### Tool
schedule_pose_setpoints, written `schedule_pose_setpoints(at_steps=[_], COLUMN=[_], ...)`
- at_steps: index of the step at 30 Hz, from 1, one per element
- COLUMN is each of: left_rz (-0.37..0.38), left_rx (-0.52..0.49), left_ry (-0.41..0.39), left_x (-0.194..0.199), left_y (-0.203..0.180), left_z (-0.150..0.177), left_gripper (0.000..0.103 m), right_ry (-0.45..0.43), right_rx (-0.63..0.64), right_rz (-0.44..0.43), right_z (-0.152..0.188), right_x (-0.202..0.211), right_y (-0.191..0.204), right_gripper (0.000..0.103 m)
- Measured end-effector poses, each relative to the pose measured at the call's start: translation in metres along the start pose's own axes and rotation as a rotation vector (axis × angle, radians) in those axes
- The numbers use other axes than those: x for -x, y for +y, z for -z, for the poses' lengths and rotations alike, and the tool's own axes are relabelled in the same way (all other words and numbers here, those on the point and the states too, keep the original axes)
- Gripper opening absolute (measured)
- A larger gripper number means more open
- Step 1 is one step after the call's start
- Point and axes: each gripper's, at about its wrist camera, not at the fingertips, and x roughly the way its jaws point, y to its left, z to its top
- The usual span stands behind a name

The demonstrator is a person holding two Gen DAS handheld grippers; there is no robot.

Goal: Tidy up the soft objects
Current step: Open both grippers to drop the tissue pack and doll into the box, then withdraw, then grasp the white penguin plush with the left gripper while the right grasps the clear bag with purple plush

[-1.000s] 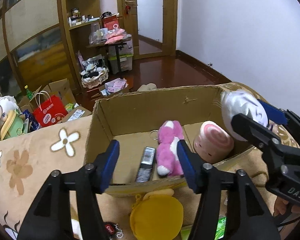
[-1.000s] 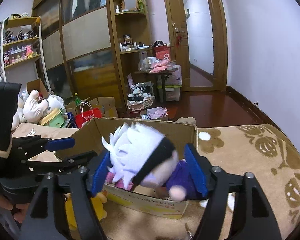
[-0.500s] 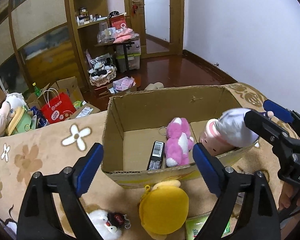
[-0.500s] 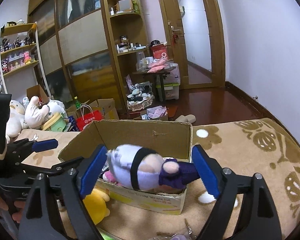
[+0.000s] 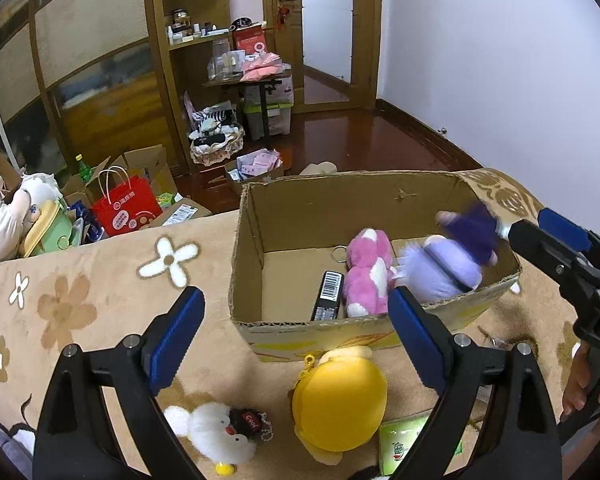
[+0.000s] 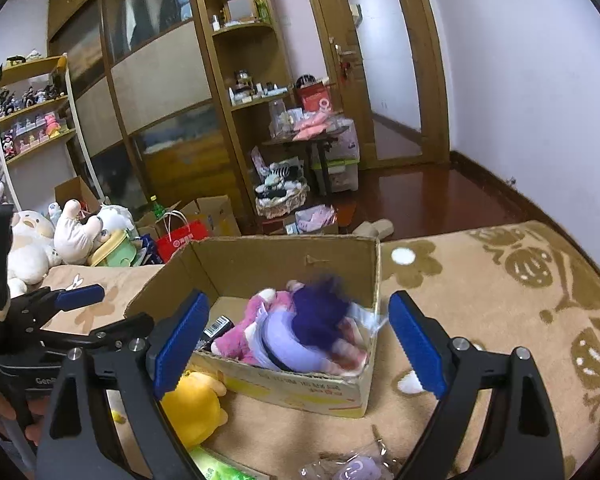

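Cardboard box (image 5: 308, 216) sits on a tan flowered blanket (image 5: 80, 280), open top. Inside: pink plush (image 5: 366, 276) lying lengthwise near the middle, a black barcode item (image 5: 328, 296) flat on the box floor just left of it, and a white-haired doll in purple clothes (image 5: 448, 260) at the box's right end, blurred, touching the pink plush; can't tell if it's fully settled. In the right wrist view the doll (image 6: 312, 328) lies in the box's near right corner, over a pink-and-white striped thing that's mostly hidden. Left gripper (image 5: 292, 336) is spread wide w/ nothing between the pads, hovering above the box's near wall and the blanket in front. Right gripper (image 6: 296, 344) is opening, jaws wide, pads clear of the doll, which lies in the box beyond them. On the blanket just in front of the box: yellow round plush (image 5: 340, 400), a small white bird plush w/ black cap (image 5: 220, 436) to its left, green packet (image 5: 404, 444) to its right.
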Motion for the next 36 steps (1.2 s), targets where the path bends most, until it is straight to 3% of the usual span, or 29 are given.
schedule_pose_setpoints(at_steps=[11, 18, 27, 36], left_rz=[-0.005, -0.037, 0.009, 0.002], left_rx=[0.034, 0.038, 0.147, 0.194], left_ry=[0.102, 0.222, 0.329, 0.44], left_x=[0.006, -0.009, -0.032, -0.051], left_y=[0.016, 0.027, 0.05, 0.059], left_z=[0.018, 0.031, 0.044, 0.06], left_gripper=[0.092, 0.092, 0.092, 0.092], right_ry=[0.037, 0.107, 0.246, 0.34], right_rx=[-0.09, -0.125, -0.137, -0.128], right_rz=[0.045, 0.073, 0.089, 0.106], right_z=[0.021, 0.037, 0.061, 0.08], right_x=[0.019, 0.02, 0.007, -0.007], right_y=[-0.022, -0.034, -0.036, -0.034], right_gripper=[0.095, 0.095, 0.095, 0.095])
